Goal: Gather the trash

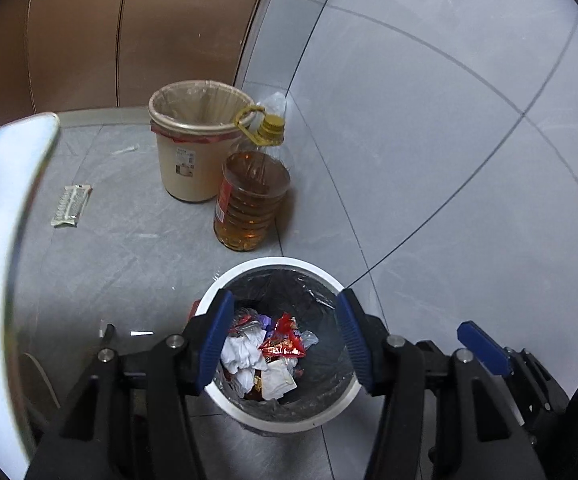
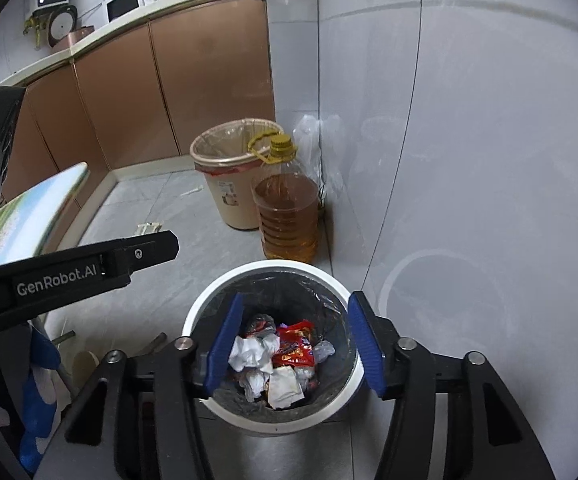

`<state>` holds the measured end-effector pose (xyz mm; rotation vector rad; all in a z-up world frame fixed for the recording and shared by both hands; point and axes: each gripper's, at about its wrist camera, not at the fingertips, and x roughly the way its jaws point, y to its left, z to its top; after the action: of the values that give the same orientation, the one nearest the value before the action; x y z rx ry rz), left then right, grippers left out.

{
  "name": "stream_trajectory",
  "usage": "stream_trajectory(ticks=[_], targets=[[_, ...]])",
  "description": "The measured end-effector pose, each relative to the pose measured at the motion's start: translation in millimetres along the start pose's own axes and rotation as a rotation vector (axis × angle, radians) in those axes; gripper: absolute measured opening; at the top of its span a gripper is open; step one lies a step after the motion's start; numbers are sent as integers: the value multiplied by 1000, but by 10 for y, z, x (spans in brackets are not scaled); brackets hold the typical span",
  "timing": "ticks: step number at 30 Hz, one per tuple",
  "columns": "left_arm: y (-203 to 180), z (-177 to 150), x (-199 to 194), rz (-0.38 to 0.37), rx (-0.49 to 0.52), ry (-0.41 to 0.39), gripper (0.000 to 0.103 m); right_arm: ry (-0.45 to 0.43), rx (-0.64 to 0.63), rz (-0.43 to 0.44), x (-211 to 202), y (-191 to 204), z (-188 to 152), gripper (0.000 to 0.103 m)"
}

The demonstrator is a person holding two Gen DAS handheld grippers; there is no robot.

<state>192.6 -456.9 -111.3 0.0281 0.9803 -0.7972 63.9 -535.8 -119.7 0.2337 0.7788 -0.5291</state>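
Observation:
A white bin [image 1: 225, 280] with a dark liner stands on the floor below both grippers; it also shows in the right wrist view [image 2: 205, 300]. Inside lie crumpled white paper [image 1: 241, 350], a red wrapper [image 1: 283, 342] and other scraps; the paper [image 2: 253, 350] and wrapper [image 2: 295, 346] show in the right view too. My left gripper [image 1: 285, 336] is open and empty above the bin mouth. My right gripper [image 2: 295, 342] is open and empty above the same bin. The left gripper's body [image 2: 89, 268] crosses the right view. A flat wrapper [image 1: 71, 205] lies on the floor to the left.
A beige bin [image 1: 185, 168] with a clear liner stands against the brown cabinets [image 1: 129, 32]. A large oil bottle [image 1: 251, 200] with a yellow cap stands beside it by the white wall [image 1: 449, 120]. A light-coloured board edge [image 1: 5, 200] fills the left.

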Motion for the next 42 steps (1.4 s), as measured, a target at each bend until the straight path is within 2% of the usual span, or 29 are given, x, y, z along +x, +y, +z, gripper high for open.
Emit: stream_trajectory(ticks=[2, 4, 6, 10, 15, 20, 30, 35, 42], targets=[[-25, -17, -173, 11, 12, -37, 52, -21, -4, -2, -130, 42, -2, 58], [-61, -56, -391, 42, 34, -78, 52, -42, -11, -2, -263, 99, 4, 63], [-65, -93, -628, 79, 55, -121, 55, -65, -17, 0, -404, 163, 13, 72], [-17, -212, -1155, 162, 83, -214, 59, -126, -40, 8, -779, 348, 46, 81], [160, -377, -1798, 243, 57, -310, 65, -212, -70, 28, -1291, 606, 91, 95], [271, -576, -2426, 351, 50, -405, 71, -280, -106, 67, -1768, 826, 79, 102], [231, -1100, -3368, 494, 49, -558, 79, -412, -167, 95, -2575, 1090, -58, 103], [226, -1308, -3745, 551, 29, -625, 84, -467, -180, 98, -2853, 1148, -139, 103], [264, -1538, -4066, 613, -12, -685, 93, -507, -198, 109, -3141, 1193, -288, 103]])
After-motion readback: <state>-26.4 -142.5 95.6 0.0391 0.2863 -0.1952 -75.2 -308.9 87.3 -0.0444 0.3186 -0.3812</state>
